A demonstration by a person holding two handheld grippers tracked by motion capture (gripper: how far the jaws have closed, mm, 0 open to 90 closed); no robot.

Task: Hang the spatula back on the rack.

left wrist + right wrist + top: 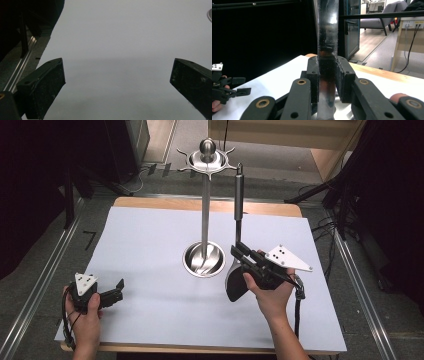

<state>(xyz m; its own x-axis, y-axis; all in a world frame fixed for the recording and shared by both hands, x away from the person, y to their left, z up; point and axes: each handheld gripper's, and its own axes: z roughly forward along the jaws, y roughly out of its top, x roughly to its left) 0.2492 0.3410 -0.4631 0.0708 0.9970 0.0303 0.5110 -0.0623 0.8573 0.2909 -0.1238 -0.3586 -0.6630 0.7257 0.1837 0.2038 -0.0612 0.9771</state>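
Steel stand (205, 210) rises mid-table, its hooked crown ready for utensils. Right gripper (243, 256) clamps a spatula (238, 240) at the neck, holding it upright just right of the stand, black blade low, likely so its handle tip can reach a hook. Left gripper (113, 292) rests idle near the table's front left, jaws apart. White sheet (150, 240) covers the wooden table; dark curtains flank the room.
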